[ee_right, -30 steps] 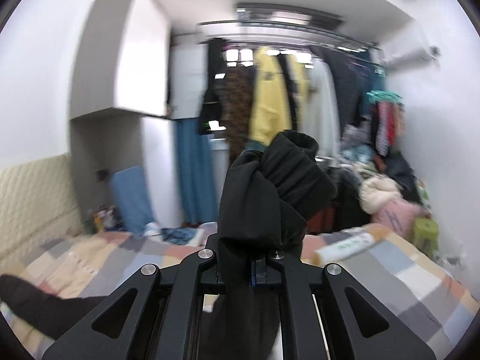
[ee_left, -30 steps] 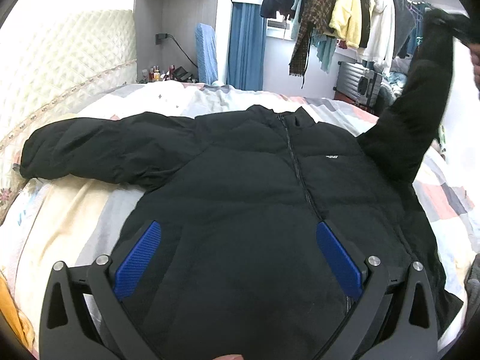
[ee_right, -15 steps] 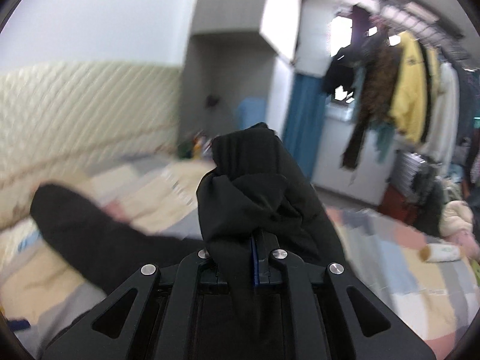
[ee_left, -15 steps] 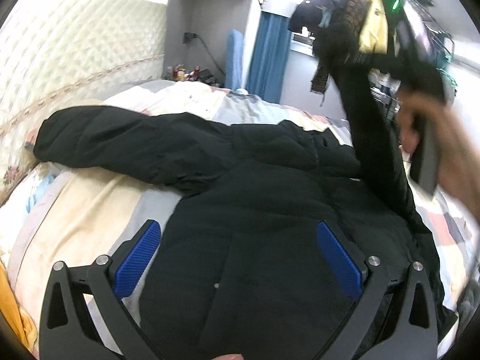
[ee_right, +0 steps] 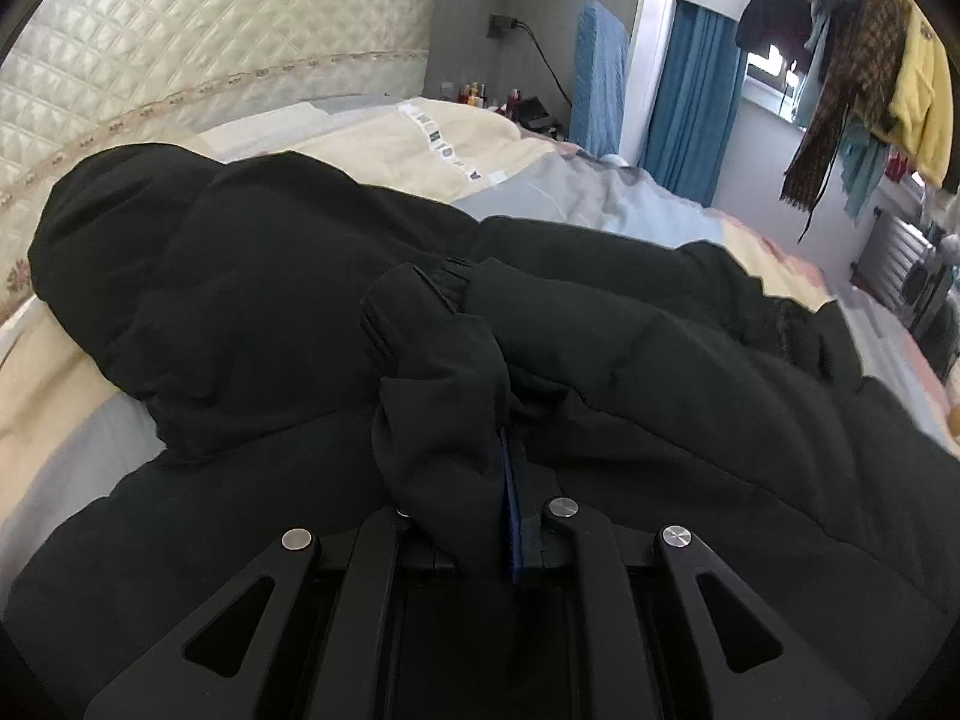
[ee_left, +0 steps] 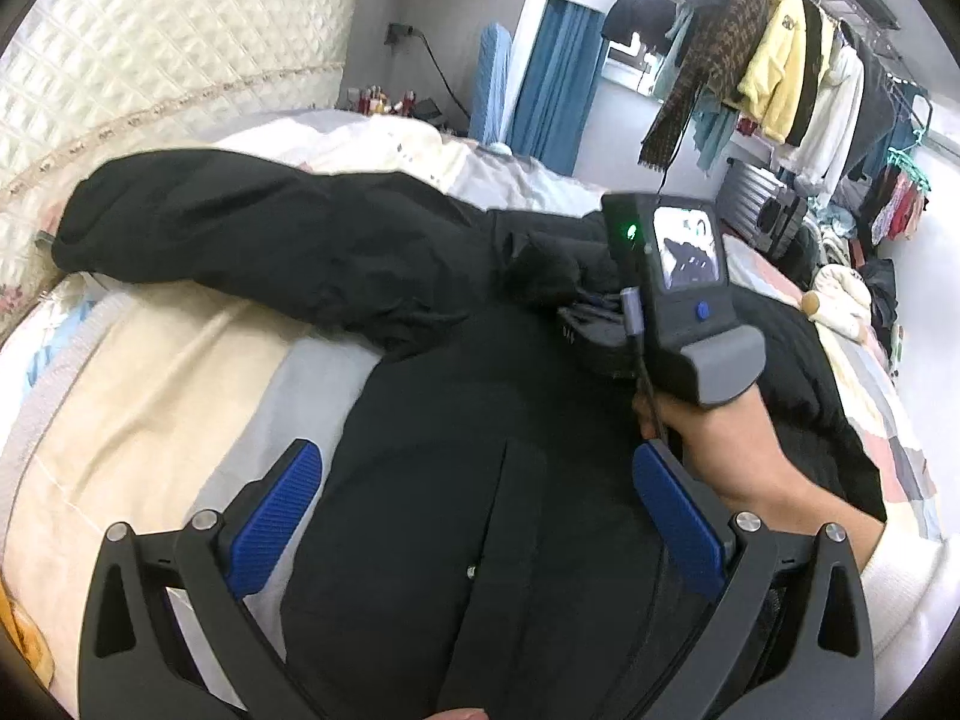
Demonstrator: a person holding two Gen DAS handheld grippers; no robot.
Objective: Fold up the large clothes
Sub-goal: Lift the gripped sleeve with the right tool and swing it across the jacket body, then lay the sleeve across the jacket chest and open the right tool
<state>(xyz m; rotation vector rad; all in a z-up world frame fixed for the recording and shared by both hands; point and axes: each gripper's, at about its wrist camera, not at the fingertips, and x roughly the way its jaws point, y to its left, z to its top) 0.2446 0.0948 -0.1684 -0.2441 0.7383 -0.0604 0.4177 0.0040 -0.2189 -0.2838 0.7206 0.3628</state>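
A black puffer jacket (ee_left: 480,480) lies spread front up on the bed. Its left sleeve (ee_left: 240,240) stretches out toward the headboard. My right gripper (ee_right: 504,480) is shut on the cuff of the other sleeve (ee_right: 432,372) and holds it low over the jacket's chest; it also shows in the left wrist view (ee_left: 600,312), held by a hand. My left gripper (ee_left: 480,516) is open and empty, hovering over the jacket's lower front.
The bed (ee_left: 150,408) has a cream and grey quilt and a padded white headboard (ee_left: 150,48). A rack of hanging clothes (ee_left: 780,60) stands at the far right. A blue curtain (ee_left: 552,96) and a nightstand with small bottles (ee_left: 384,102) are at the back.
My right gripper has swung the sleeve from high in the air down and leftward across the jacket's chest. My left gripper has stayed open over the lower front.
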